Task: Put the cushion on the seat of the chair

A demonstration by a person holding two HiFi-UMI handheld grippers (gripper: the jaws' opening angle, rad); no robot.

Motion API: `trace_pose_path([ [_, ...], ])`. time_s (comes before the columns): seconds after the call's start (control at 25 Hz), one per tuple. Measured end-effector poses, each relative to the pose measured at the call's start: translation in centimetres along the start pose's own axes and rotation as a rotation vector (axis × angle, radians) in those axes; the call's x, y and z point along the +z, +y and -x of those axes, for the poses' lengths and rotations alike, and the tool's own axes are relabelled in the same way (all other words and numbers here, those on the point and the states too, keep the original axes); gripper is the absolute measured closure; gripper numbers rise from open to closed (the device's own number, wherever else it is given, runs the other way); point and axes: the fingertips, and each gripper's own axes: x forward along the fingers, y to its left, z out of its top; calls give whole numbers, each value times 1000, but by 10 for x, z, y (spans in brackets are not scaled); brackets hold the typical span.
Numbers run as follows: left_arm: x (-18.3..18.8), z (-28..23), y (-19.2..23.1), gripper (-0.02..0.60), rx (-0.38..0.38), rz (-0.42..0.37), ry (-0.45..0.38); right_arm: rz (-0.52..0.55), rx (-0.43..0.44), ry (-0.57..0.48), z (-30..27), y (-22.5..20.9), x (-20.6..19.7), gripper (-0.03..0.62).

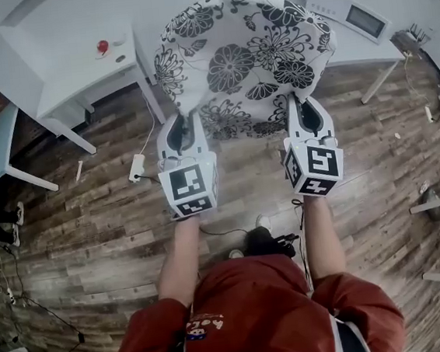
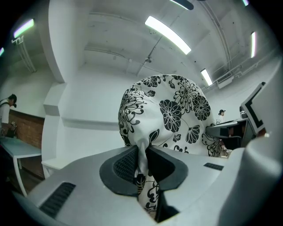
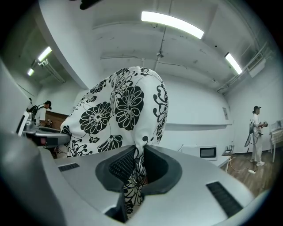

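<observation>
Cushion (image 1: pixel 243 59), edge hidden inside both hand-held grippers (image 1: pixel 185 122) (image 1: pixel 304 106)

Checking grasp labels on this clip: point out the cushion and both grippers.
cushion (image 1: pixel 243 59), head view, centre of its floral cover.
left gripper (image 2: pixel 142 162), left gripper view, midway between its jaws.
right gripper (image 3: pixel 139 167), right gripper view, midway between its jaws.

matt printed cloth cushion (image 1: pixel 243 59); worn wood-plank floor (image 1: pixel 92 224).

Bright, even light falls from ceiling tubes (image 2: pixel 168 34) above the jaws; shadows stay soft, edges bend fisheye-fashion, corners go black, nearest parts blur.
</observation>
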Motion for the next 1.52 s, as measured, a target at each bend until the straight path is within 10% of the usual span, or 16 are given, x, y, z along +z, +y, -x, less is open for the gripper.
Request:
trace_pose_path([
  [1.52,-3,-10,-2,514,-1,29,-70,17,-7,-73,-4,-1,2,540],
])
